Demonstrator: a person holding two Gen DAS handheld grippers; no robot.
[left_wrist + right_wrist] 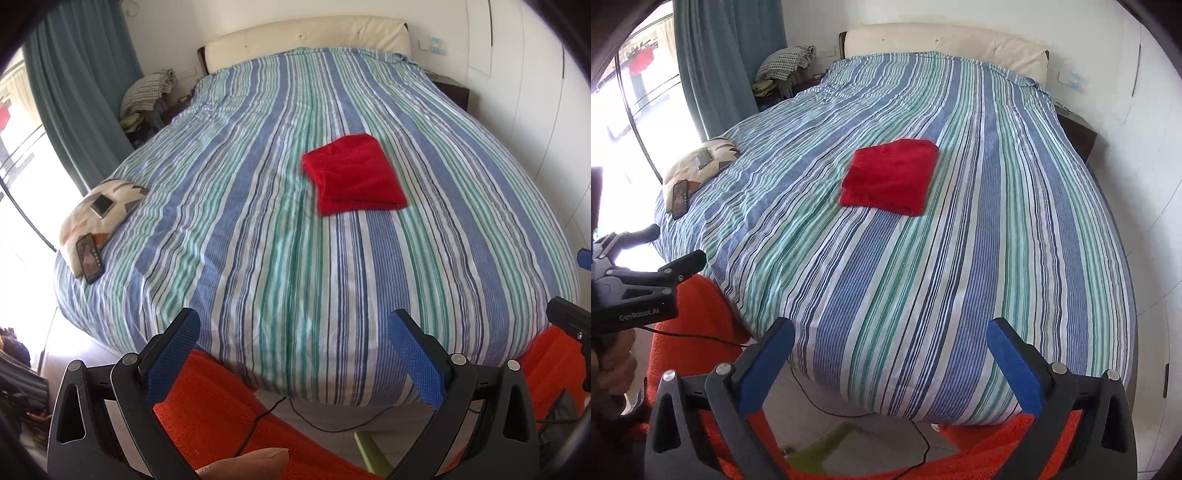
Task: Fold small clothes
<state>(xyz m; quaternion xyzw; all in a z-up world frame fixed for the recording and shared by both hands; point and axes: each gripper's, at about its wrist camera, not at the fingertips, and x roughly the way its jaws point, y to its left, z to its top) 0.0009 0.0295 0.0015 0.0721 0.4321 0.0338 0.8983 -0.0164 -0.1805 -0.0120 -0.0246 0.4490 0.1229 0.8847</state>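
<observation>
A red garment (pixel 354 174) (pixel 891 176) lies folded into a neat rectangle on the striped bedspread (pixel 258 229) (pixel 942 258), right of the bed's middle. My left gripper (pixel 295 325) hangs open over the foot of the bed, well short of the garment, with nothing between its blue pads. My right gripper (pixel 892 332) is also open and empty, at the foot edge and far from the garment. The left gripper's body (pixel 646 291) shows at the left border of the right wrist view, held by a hand (pixel 613 365).
A patterned cushion (pixel 99 218) (pixel 698 166) lies at the bed's left edge with a phone (pixel 89 258) leaning on it and a small device on top. An orange rug (pixel 221 413) and black cables cover the floor below. Curtain, window and cluttered nightstand stand left; white wall right.
</observation>
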